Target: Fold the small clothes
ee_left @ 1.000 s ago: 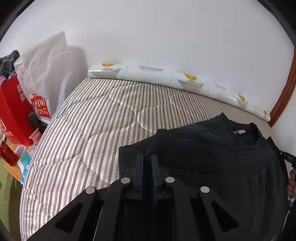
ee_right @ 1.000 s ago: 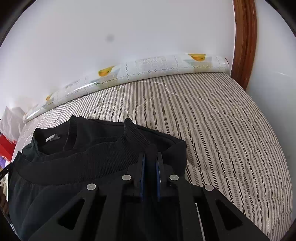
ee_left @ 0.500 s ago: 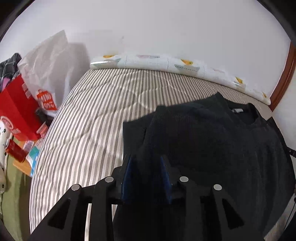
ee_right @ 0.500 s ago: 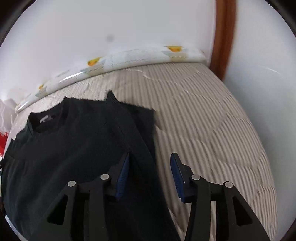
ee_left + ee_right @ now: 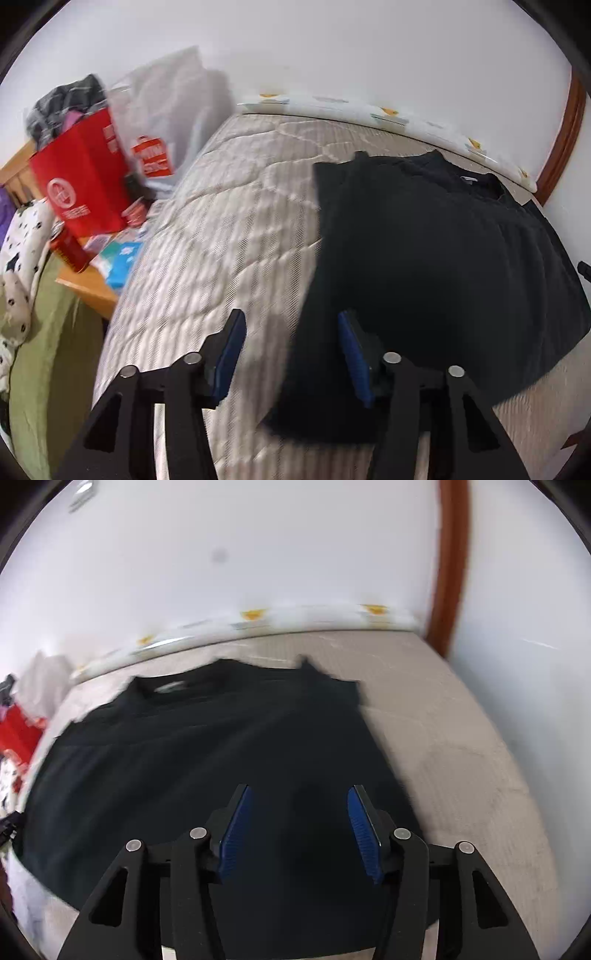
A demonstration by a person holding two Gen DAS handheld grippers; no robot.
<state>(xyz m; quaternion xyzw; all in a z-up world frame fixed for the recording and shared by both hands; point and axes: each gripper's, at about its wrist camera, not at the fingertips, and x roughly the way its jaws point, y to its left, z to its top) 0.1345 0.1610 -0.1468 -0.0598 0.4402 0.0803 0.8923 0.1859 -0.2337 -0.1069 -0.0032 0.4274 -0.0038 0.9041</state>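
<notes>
A black sweater (image 5: 424, 258) lies folded on the striped mattress (image 5: 229, 236), its collar toward the wall. It also shows in the right wrist view (image 5: 221, 768). My left gripper (image 5: 291, 325) is open and empty, above the sweater's left edge. My right gripper (image 5: 299, 801) is open and empty, above the sweater's near right part. Both views are blurred by motion.
A red bag (image 5: 81, 177) and a white bag (image 5: 166, 122) stand left of the bed, with boxes on a wooden surface (image 5: 92, 291). A patterned roll (image 5: 369, 110) lies along the wall. A wooden frame (image 5: 448, 565) stands at the right.
Both grippers were shut on the sweater's hem a second ago. They have opened, let go of it and pulled back and up. The sweater now lies flat.
</notes>
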